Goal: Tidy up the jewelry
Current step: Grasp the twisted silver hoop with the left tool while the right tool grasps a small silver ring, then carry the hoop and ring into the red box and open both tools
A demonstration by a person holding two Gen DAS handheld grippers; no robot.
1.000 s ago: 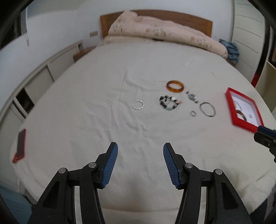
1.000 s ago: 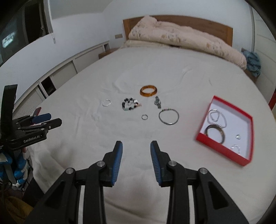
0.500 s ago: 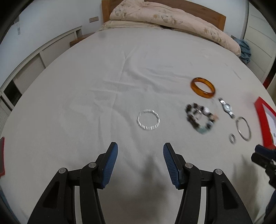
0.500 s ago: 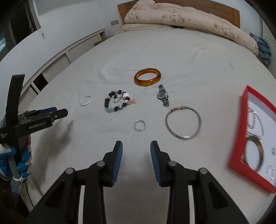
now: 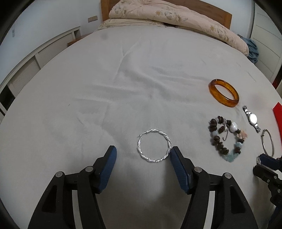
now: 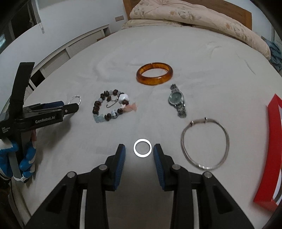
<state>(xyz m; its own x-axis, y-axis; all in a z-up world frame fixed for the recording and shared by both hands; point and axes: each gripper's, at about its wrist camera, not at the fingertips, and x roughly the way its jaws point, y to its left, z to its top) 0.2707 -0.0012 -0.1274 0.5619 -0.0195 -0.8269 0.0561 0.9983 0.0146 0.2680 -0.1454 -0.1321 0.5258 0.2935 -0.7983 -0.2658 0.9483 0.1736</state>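
Note:
Jewelry lies on a white bed sheet. My left gripper (image 5: 141, 152) is open, low over a twisted silver bangle (image 5: 153, 145) that lies between its fingertips, nearer the right finger. My right gripper (image 6: 139, 149) is open around a small white ring (image 6: 142, 148) on the sheet. A beaded bracelet (image 6: 111, 105), an amber bangle (image 6: 154, 73), a silver watch (image 6: 177, 99) and a thin silver wire bangle (image 6: 205, 142) lie beyond. A red box (image 6: 272, 158) sits at the right edge.
A folded quilt (image 5: 176, 19) and wooden headboard (image 5: 220, 14) are at the far end of the bed. White cabinets (image 5: 35, 63) run along the left wall. Blue cloth (image 5: 253, 51) lies at the far right.
Both grippers moved forward and down toward the sheet. The silver bangle now lies between the left fingertips and the small ring between the right fingertips. Nothing was picked up.

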